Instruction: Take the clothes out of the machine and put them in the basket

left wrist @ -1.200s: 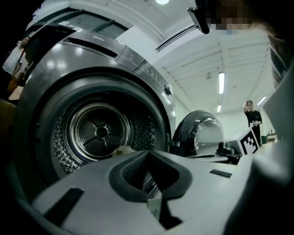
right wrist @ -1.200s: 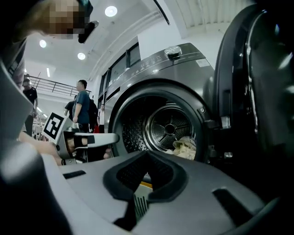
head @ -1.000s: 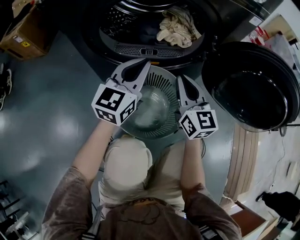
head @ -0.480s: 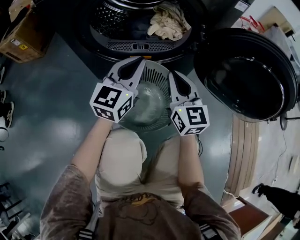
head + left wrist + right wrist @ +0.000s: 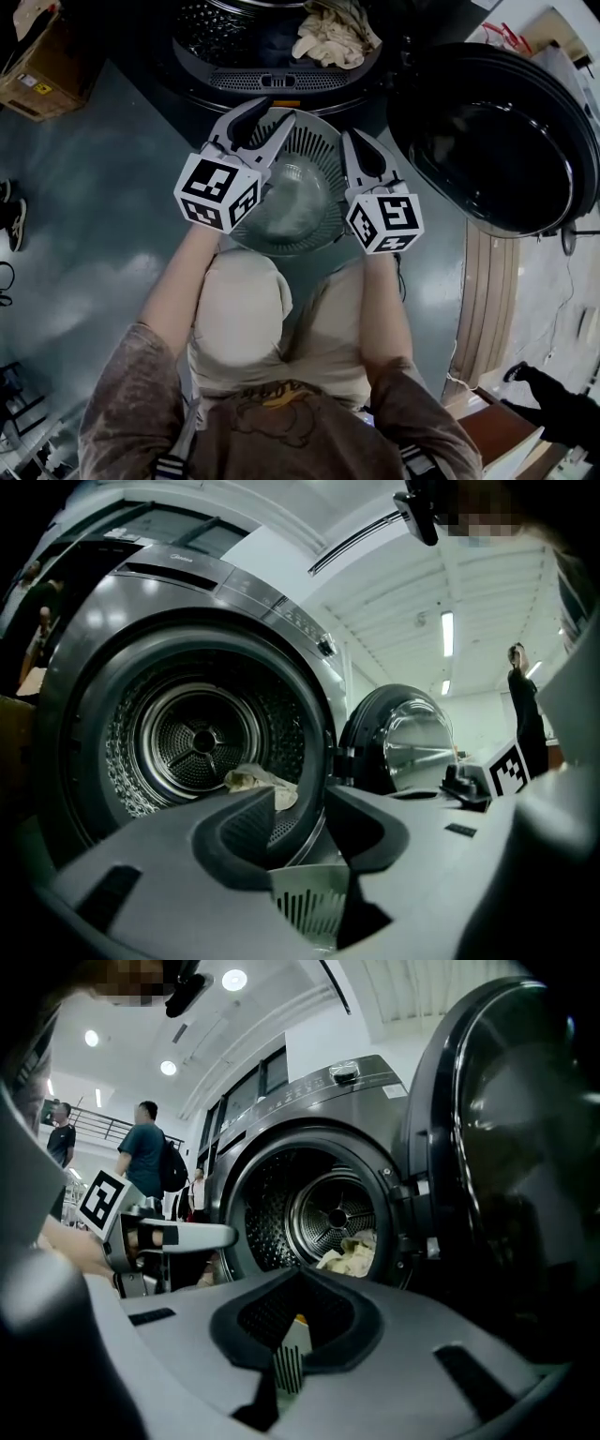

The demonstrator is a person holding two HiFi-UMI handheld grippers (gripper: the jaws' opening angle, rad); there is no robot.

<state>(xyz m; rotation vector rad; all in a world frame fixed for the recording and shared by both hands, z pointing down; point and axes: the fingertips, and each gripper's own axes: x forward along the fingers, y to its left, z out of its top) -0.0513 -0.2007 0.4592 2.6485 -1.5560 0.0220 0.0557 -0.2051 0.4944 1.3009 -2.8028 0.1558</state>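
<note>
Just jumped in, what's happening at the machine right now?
A person crouches at the open machine with a gripper in each hand, both over the grey basket. The left tongs have just been opening, nothing between them; the right tongs are shut and empty. A cream cloth lies in the drum; none shows in the basket.

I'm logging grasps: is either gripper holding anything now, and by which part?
Nothing is held. On the left gripper the jaws have just been opening, nothing between them; the right gripper is shut, empty. The basket sits below both.
</note>
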